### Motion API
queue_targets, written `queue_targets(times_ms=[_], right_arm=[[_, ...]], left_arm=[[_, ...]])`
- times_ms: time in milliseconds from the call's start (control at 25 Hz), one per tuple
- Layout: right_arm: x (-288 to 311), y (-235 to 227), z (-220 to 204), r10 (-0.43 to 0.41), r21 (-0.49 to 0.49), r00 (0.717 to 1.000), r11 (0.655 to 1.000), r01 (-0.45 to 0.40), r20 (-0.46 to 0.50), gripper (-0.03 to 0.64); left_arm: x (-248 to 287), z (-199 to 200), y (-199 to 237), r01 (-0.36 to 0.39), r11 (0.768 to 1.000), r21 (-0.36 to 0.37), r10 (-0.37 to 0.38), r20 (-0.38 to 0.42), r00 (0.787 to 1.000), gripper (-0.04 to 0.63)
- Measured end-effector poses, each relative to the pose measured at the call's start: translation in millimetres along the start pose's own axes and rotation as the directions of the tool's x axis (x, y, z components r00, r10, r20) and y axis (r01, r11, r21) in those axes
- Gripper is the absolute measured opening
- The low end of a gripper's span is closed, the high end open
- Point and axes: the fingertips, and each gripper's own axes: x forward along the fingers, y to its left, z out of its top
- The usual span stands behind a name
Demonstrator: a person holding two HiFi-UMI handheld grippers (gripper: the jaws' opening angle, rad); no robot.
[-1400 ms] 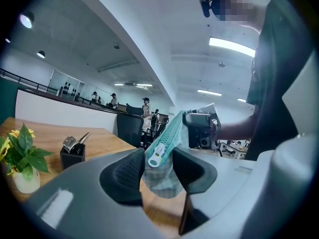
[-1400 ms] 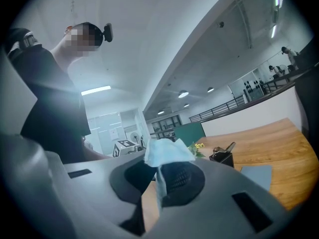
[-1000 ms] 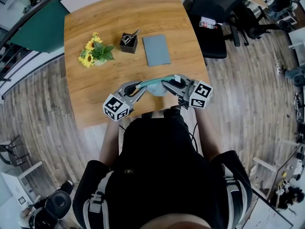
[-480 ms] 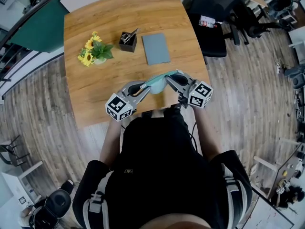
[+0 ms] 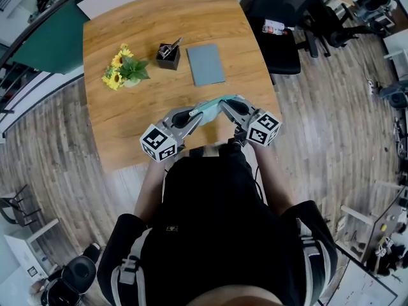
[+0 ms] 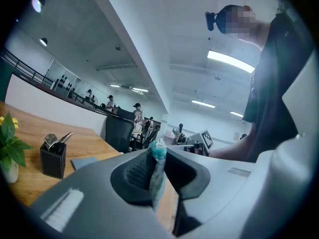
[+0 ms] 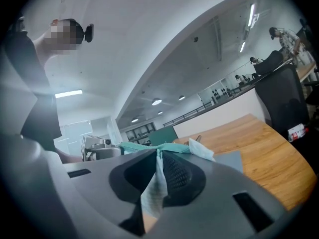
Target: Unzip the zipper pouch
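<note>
A teal zipper pouch (image 5: 209, 106) hangs as a narrow band between my two grippers, above the near edge of the wooden table (image 5: 127, 126). My left gripper (image 5: 191, 114) pinches the pouch's left end; its jaws have just been closing, with the teal fabric (image 6: 158, 169) pressed between the pads. My right gripper (image 5: 224, 104) is shut on the other end, where pale teal cloth (image 7: 157, 182) and a white tag (image 7: 201, 150) show. Both grippers point level, toward each other.
Further back on the table stand a pot of sunflowers (image 5: 124, 69), a black pen holder (image 5: 169, 55) and a flat grey notebook (image 5: 206, 64). A black office chair (image 5: 280, 18) stands at the far right corner. Wood floor surrounds the table.
The pouch, which sagged between the grippers, is now drawn into a flatter, tighter band. Both grippers have shifted a little, the right one lower.
</note>
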Motion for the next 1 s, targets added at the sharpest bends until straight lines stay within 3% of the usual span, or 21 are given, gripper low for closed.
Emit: queue_targets(times_ms=[160,320,520,680,840,1000], right_arm=[[0,-4,-16,-0.01,0.064,0.999,0.998,0.012,-0.039,0.038],[-1,-8,-38,-0.021,0.095,0.993,0.995,0.033,-0.118,0.043],[-4,-13,-39,-0.056,0.059,0.99,0.996,0.064,-0.127,0.075],[-8,-27,-44,-0.154,0.002,0.976,0.988,0.157,-0.153,0.149],[-12,-37,-47,-0.25,-0.045,0.954,0.968,0.245,-0.167,0.161],[-12,-31,-45,-0.258,-0.079,0.95,0.965,0.248,-0.173,0.158]], left_arm=[[5,0,-1,-0.003,1.0,0.01,0.003,-0.011,1.0,0.054],[10,-11,-3,-0.026,0.997,0.075,0.032,-0.09,0.995,0.051],[9,-18,-2,-0.029,0.996,0.089,0.04,-0.122,0.992,0.049],[8,-21,6,-0.065,0.992,0.105,0.08,-0.141,0.987,0.049],[6,-22,16,-0.107,0.986,0.13,0.127,-0.154,0.98,0.049],[4,-24,24,-0.134,0.978,0.159,0.161,-0.175,0.971,0.049]])
